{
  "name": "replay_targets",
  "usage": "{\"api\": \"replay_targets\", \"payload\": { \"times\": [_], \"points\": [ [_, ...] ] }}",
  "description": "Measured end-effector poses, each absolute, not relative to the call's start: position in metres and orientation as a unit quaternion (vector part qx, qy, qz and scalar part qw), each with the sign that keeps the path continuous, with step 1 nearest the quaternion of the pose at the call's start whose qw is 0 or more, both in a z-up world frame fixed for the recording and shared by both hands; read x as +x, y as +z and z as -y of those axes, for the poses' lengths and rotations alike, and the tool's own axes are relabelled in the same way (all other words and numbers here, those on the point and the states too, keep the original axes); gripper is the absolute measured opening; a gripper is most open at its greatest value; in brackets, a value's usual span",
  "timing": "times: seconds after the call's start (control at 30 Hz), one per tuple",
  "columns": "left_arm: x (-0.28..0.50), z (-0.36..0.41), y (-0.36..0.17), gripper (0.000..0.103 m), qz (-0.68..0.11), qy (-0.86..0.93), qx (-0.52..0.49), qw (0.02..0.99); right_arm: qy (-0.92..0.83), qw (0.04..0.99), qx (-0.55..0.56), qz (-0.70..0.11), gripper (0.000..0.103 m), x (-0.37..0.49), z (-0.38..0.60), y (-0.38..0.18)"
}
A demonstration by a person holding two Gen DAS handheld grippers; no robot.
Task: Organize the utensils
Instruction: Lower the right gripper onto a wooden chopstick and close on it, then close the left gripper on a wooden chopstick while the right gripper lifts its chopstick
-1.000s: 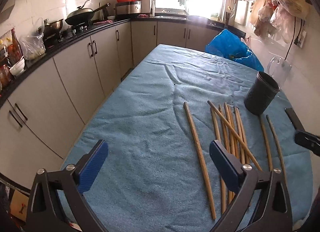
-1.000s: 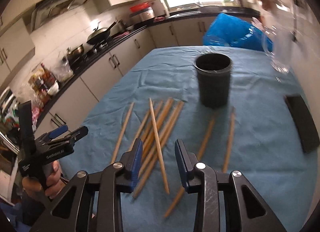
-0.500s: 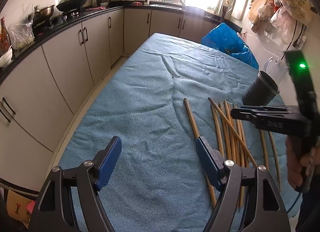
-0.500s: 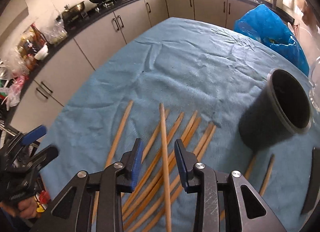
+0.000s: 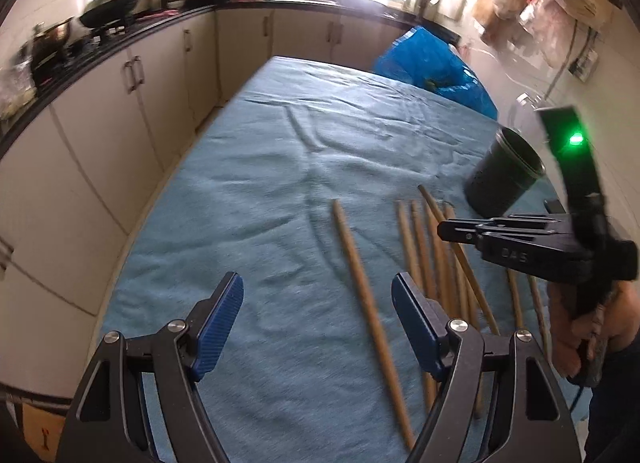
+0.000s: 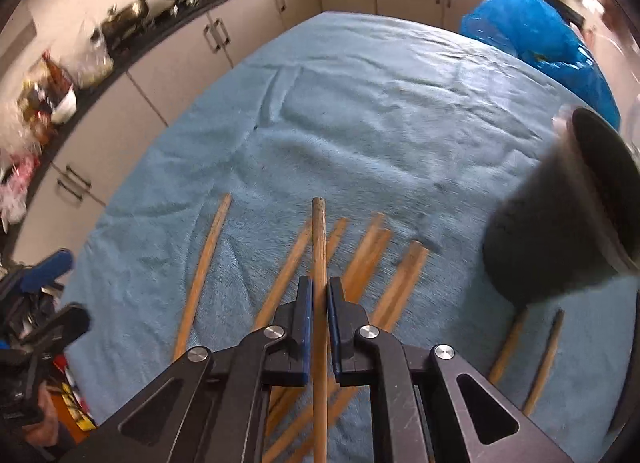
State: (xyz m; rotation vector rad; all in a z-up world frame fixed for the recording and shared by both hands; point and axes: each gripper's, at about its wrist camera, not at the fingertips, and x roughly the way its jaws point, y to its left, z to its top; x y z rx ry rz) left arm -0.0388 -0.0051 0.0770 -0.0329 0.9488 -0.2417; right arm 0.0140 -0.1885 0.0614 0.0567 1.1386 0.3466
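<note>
Several wooden chopsticks [image 5: 424, 247] lie side by side on the blue cloth [image 5: 280, 167]. One chopstick [image 5: 368, 303] lies apart to their left. A black cup [image 5: 502, 179] stands behind them, also seen at the right in the right wrist view [image 6: 560, 231]. My right gripper [image 6: 319, 299] is shut on one chopstick [image 6: 319, 239] that points forward over the pile; it also shows from the side in the left wrist view [image 5: 452, 229]. My left gripper [image 5: 318, 311] is open and empty above the cloth, with the lone chopstick between its fingers.
A blue plastic bag [image 5: 436, 67] sits at the table's far right corner. Two more chopsticks [image 6: 532, 347] lie right of the pile, in front of the cup. Kitchen cabinets [image 5: 132, 95] and a counter with pans run along the left.
My right gripper has closed on the chopstick that lay across the pile. My left gripper has moved forward and right, toward the lone chopstick.
</note>
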Motion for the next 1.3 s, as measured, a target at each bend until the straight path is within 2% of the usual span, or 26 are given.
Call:
{"api": "replay_targets", "payload": {
  "times": [0.1,0.17,0.3,0.43,0.57,0.83,0.93,0.97,1.17,1.3],
  "points": [
    [-0.024,0.028,0.076,0.074,-0.465,-0.143,-0.007,0.873,0.154,0.836,0.051,-0.524,0.008,0.002,0.209,0.074],
    [-0.013,0.046,0.073,0.057,-0.478,-0.155,0.001,0.864,0.143,0.842,0.063,-0.516,0.008,-0.006,0.223,0.080],
    [0.010,0.080,0.066,0.049,-0.502,-0.183,0.006,0.845,0.119,0.853,0.083,-0.502,0.008,-0.022,0.243,0.091],
    [0.031,0.105,0.053,0.025,-0.532,-0.197,0.011,0.823,0.117,0.855,0.100,-0.495,0.008,-0.033,0.254,0.097],
    [0.044,0.119,0.040,0.021,-0.552,-0.198,0.021,0.810,0.119,0.857,0.110,-0.489,0.008,-0.039,0.263,0.098],
    [0.057,0.138,0.028,0.020,-0.557,-0.174,0.055,0.810,0.128,0.857,0.120,-0.484,0.008,-0.043,0.273,0.097],
    [0.064,0.145,0.023,0.013,-0.563,-0.180,0.055,0.805,0.128,0.858,0.123,-0.483,0.008,-0.041,0.272,0.098],
    [0.066,0.146,0.021,0.007,-0.566,-0.171,0.062,0.804,0.129,0.858,0.123,-0.482,0.008,-0.041,0.272,0.098],
    [0.056,0.140,0.024,0.007,-0.556,-0.172,0.055,0.812,0.130,0.861,0.126,-0.476,0.008,-0.044,0.273,0.099],
    [0.038,0.124,0.052,0.007,-0.514,-0.195,0.026,0.835,0.131,0.866,0.135,-0.463,0.008,-0.051,0.276,0.106]
  ]
}}
